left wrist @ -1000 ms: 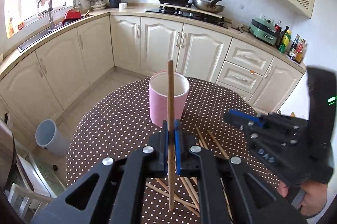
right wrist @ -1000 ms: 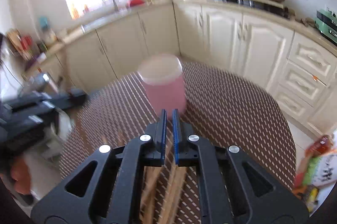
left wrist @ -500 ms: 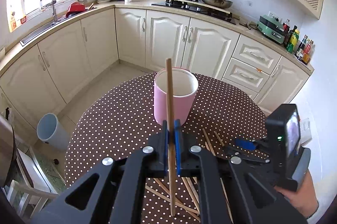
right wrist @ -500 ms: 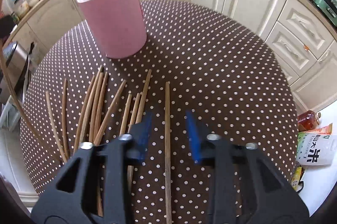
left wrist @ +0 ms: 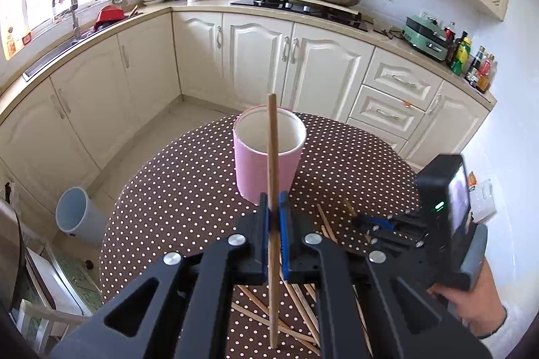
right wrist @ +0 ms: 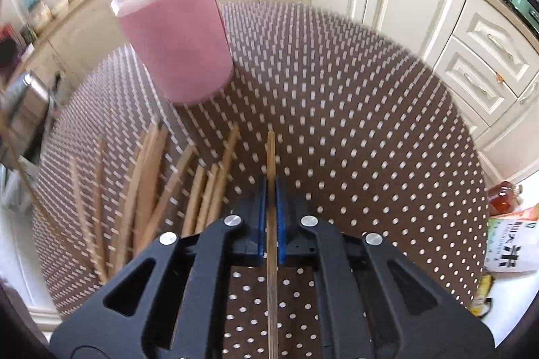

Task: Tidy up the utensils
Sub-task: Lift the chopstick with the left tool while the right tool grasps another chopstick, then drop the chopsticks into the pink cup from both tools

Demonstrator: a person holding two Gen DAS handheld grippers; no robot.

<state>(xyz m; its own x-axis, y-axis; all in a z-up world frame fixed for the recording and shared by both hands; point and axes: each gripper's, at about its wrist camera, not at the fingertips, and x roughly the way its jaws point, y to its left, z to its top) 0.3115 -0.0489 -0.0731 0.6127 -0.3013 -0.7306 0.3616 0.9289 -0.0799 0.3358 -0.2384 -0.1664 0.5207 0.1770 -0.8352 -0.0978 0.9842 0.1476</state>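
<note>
My left gripper is shut on a wooden chopstick that stands upright above the table, in front of the pink cup. The cup is open and looks empty. My right gripper is shut on another chopstick, low over the polka-dot tablecloth. Several loose chopsticks lie fanned out left of it. The pink cup stands beyond them. The right gripper also shows in the left wrist view, low at the right.
The round table has a brown dotted cloth. A grey bin stands on the floor at the left. Kitchen cabinets and a stove run behind. Packets and a bottle sit beyond the table's right edge.
My right gripper was open over a lone chopstick half a second ago; now it has dropped and shut on it. My left gripper keeps its chopstick upright, nearly still.
</note>
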